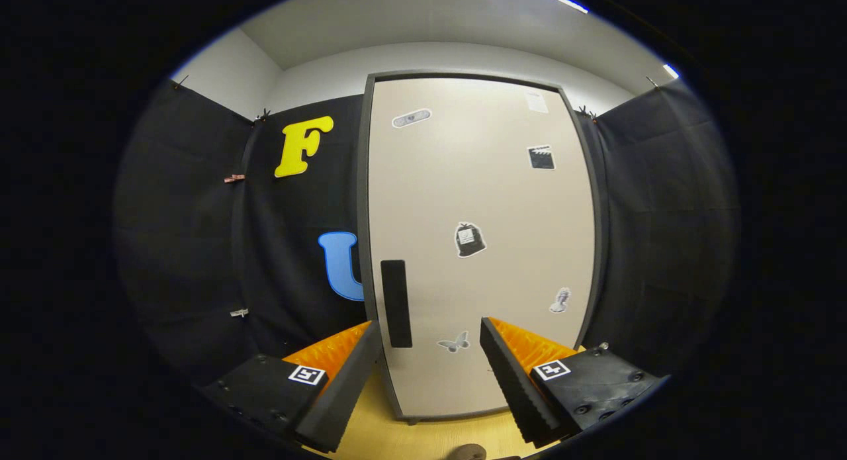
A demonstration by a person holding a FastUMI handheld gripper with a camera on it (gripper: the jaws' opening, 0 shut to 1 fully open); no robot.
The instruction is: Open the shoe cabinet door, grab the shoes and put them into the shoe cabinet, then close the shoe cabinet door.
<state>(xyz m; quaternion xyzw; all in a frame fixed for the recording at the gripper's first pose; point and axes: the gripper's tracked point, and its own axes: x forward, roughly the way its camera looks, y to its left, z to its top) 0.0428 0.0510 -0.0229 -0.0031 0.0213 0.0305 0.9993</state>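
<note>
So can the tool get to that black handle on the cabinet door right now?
Probably yes. The tool is open, and the handle sits just ahead of its fingers, near the left one, on the shut cabinet door. Nothing stands between them, so the way looks free.

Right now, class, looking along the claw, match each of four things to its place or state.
1 door
2 handle
3 butterfly sticker
4 claw

a dark, upright, near the door's left edge
b open, holding nothing
c shut
d low on the door, between the fingers

Pairs: 1-c, 2-a, 3-d, 4-b
</note>
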